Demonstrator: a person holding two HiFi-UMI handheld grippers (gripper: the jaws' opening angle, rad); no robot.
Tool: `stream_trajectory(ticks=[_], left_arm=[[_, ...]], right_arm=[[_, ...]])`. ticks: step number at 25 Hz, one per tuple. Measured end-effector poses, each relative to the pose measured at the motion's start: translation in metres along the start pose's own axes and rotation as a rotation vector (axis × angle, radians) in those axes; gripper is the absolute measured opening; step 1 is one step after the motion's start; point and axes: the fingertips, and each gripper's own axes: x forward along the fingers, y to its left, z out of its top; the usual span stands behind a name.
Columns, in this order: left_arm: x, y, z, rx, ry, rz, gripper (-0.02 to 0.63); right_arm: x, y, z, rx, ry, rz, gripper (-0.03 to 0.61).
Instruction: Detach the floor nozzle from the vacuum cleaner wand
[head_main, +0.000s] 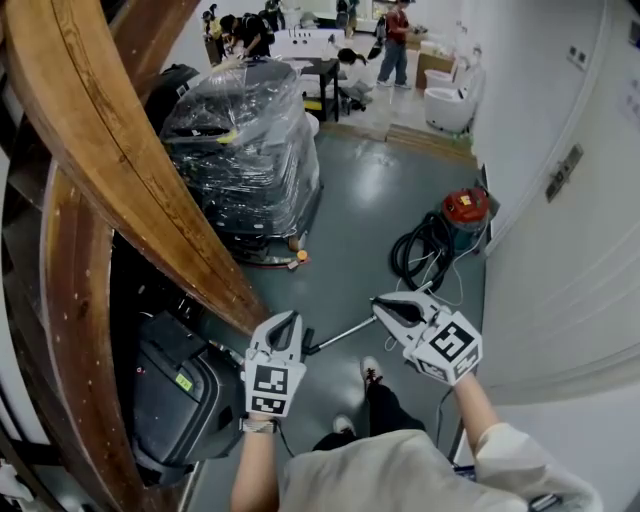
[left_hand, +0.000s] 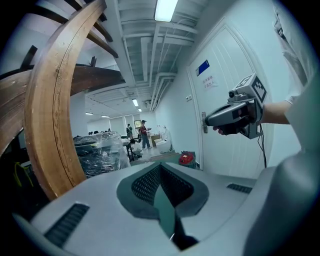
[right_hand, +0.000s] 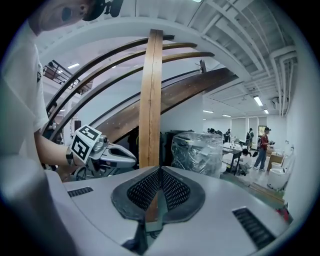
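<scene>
The red canister vacuum stands on the grey floor by the white wall, with its black hose coiled beside it. A thin metal wand lies on the floor between my two grippers; I cannot make out the floor nozzle. My left gripper is held above the wand's near end, jaws shut and empty. My right gripper hovers over the wand's far end, also shut with nothing in it. In the left gripper view, the right gripper shows in front of the white door, and the vacuum stands far off.
Curved wooden beams rise at the left. A plastic-wrapped load stands ahead, and a black case sits low on the left. A white wall closes the right side. Several people work at the far end.
</scene>
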Motion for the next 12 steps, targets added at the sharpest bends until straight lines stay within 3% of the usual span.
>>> stream_trajectory(ticks=[12], left_arm=[[0.061,-0.001,-0.013,-0.026,0.000,0.010,-0.002]], right_arm=[[0.025,-0.048,-0.026,0.004,-0.001,0.029,0.029]])
